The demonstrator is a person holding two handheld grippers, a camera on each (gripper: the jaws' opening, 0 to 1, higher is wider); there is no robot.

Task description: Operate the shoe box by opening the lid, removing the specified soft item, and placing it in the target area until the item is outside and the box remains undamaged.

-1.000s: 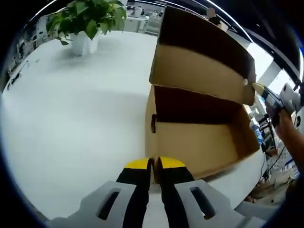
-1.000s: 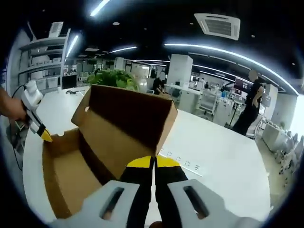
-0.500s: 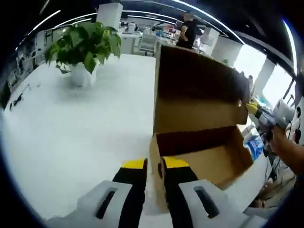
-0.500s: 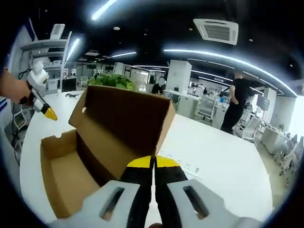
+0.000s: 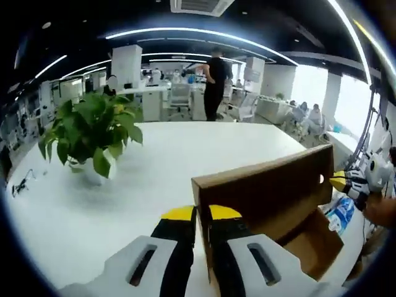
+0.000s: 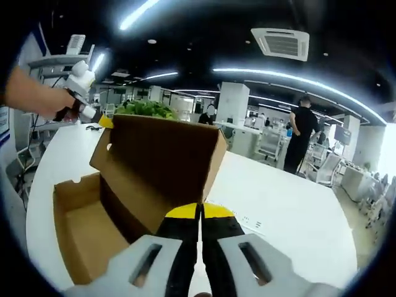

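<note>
The brown cardboard shoe box (image 6: 80, 229) stands open on the white table (image 6: 297, 223), its inside bare cardboard. Its lid (image 6: 167, 154) is raised upright. In the left gripper view the lid (image 5: 266, 192) reaches to the right from my left gripper (image 5: 202, 213), whose yellow tips close on the lid's near corner edge. In the right gripper view that left gripper (image 6: 102, 119) sits at the lid's top left corner, held by a hand. My right gripper (image 6: 199, 210) is shut, tips at the lid's lower right corner. It also shows as the right gripper (image 5: 343, 182) beside the lid's far end.
A potted green plant (image 5: 93, 139) stands on the table to the left of the box. A flat white strip (image 6: 244, 216) lies on the table behind the lid. A person (image 5: 216, 80) stands among desks beyond the table. The table's edge runs close to the box (image 5: 309, 247).
My left gripper has risen from the box's low front wall to the lid's top corner, and its view now looks across the table. The right gripper and the lid stay put.
</note>
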